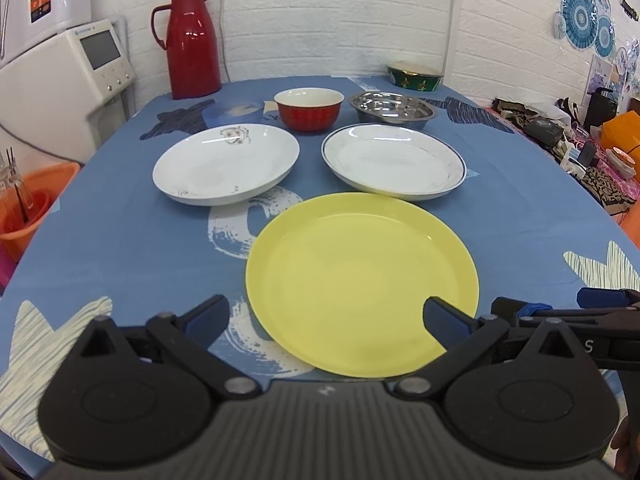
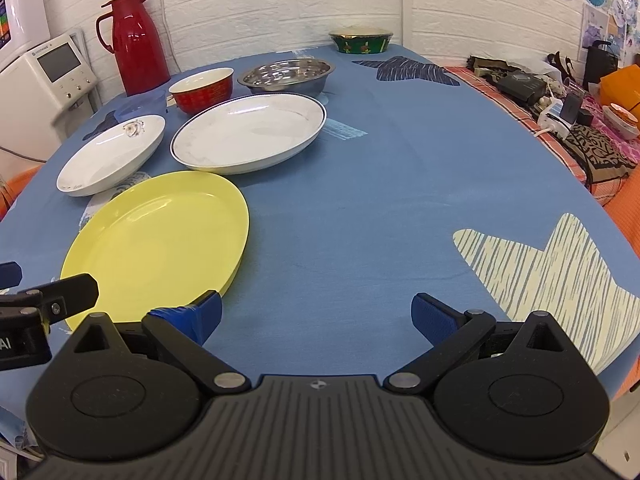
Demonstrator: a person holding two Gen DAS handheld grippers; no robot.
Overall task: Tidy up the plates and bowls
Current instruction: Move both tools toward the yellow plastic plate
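Note:
A yellow plate [image 1: 360, 280] [image 2: 160, 236] lies nearest on the blue tablecloth. Behind it sit a white flower-marked plate [image 1: 226, 164] [image 2: 112, 154] on the left and a blue-rimmed white plate [image 1: 394, 162] [image 2: 250, 132] on the right. Further back stand a small blue bowl [image 1: 234, 112] [image 2: 140, 105], a red bowl [image 1: 309, 109] [image 2: 202, 90] and a steel bowl [image 1: 393, 109] [image 2: 287, 76]. My left gripper [image 1: 326, 318] is open over the yellow plate's near edge, holding nothing. My right gripper [image 2: 316, 316] is open just right of that plate, its left fingertip at the rim.
A red thermos jug [image 1: 192, 42] [image 2: 136, 42] stands at the back left, a green patterned bowl [image 1: 414, 76] [image 2: 360, 42] at the back. The tablecloth [image 2: 400, 184] stretches bare to the right. An orange bucket [image 1: 28, 208] and a white appliance [image 1: 60, 80] stand beyond the left edge.

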